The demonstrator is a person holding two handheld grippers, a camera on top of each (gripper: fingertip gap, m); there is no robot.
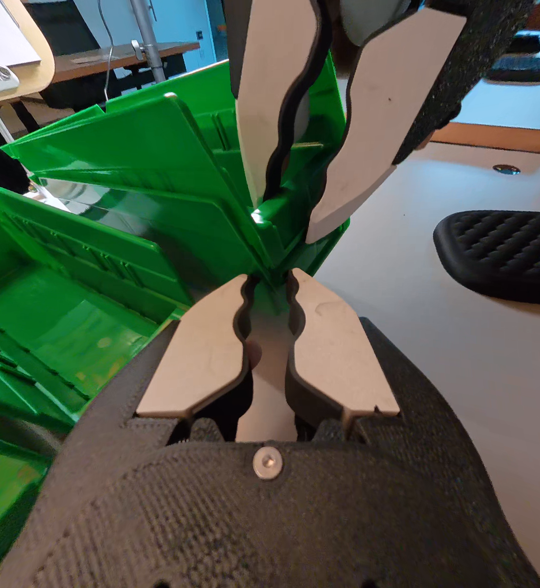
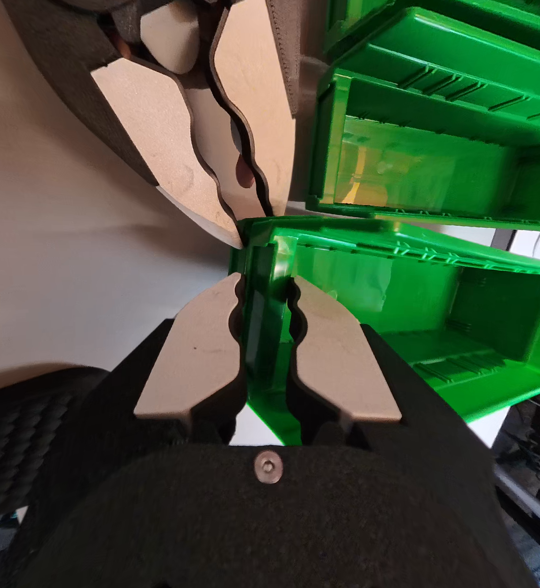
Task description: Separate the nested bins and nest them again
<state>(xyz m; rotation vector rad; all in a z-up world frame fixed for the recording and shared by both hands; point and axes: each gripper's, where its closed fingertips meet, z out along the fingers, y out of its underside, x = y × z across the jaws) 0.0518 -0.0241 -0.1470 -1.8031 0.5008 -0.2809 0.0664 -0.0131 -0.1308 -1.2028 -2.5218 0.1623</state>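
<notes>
Two green bins sit nested and tilted on the white table [image 1: 421,350]. In the left wrist view the upper, inner bin [image 1: 128,149] rises out of the lower, outer bin [image 1: 179,216]. My left gripper [image 1: 270,278] is shut on the near corner of the outer bin's rim; it also shows in the right wrist view [image 2: 256,226]. My right gripper [image 2: 265,280] is shut on the front wall of the inner bin [image 2: 405,286], one finger outside and one inside. It comes down from the top in the left wrist view [image 1: 284,219].
A third green bin [image 1: 55,311] stands open beside the pair, also seen in the right wrist view [image 2: 421,152], with more green bin behind it [image 2: 453,35]. A black padded mat [image 1: 504,254] lies on the table to the right. A metal pole [image 1: 149,47] stands behind. My left and right fingertips are right by each other.
</notes>
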